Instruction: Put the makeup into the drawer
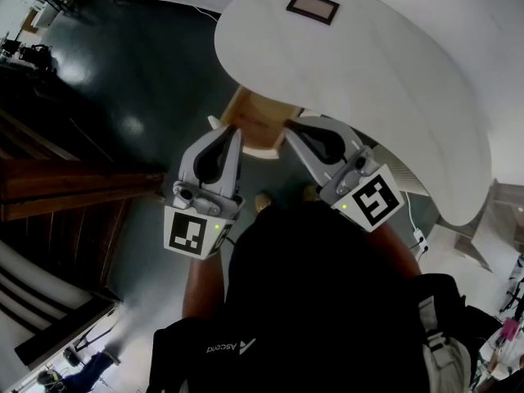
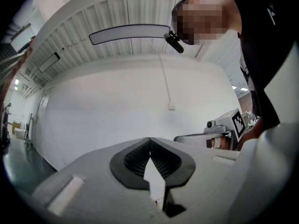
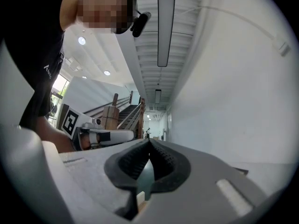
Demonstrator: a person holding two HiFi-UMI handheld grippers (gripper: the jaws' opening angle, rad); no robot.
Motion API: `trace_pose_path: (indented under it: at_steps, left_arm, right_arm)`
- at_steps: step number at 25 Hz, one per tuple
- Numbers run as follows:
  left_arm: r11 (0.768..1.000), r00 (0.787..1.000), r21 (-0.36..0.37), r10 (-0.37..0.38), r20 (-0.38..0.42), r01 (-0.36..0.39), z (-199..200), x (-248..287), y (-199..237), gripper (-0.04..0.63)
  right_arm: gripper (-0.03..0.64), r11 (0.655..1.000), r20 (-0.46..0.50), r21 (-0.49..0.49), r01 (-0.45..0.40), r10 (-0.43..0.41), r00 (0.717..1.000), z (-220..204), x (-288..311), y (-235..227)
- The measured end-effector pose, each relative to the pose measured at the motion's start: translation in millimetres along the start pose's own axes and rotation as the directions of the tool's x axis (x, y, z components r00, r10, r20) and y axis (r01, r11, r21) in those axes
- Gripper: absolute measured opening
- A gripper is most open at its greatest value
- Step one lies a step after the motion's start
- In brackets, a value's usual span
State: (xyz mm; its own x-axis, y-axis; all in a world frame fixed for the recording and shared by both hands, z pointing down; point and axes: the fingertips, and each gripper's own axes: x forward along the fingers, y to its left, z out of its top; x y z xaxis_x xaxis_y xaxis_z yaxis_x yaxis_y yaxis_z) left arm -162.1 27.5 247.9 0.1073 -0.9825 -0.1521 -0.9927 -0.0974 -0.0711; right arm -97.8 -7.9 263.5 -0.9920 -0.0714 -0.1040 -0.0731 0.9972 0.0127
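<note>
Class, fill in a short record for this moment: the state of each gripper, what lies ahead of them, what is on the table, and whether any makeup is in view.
Left gripper: jaws shut, nothing between them
Right gripper: jaws shut, nothing between them
Placement: side by side in front of the person, not touching
Ahead of the tips: light wooden unit under the edge of the white table; cannot tell whether it is the drawer
On the table: small dark-framed rectangle
Makeup: none in view

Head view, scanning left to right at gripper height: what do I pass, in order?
dark wooden stairs → left gripper → light wooden box → right gripper. The white table spans the last three, so it is left unranked.
</note>
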Motion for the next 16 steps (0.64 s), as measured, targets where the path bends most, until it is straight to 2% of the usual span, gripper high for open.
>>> trace_pose_path:
  at_steps: [16]
  left_arm:
    - [1.000, 1.000, -0.001, 0.013, -0.013, -0.013, 4, -18, 3, 0.011]
  right_arm:
    - [0.003, 1.000, -0.011, -0.005, -0.013, 0.013, 1.000, -1, 0, 20]
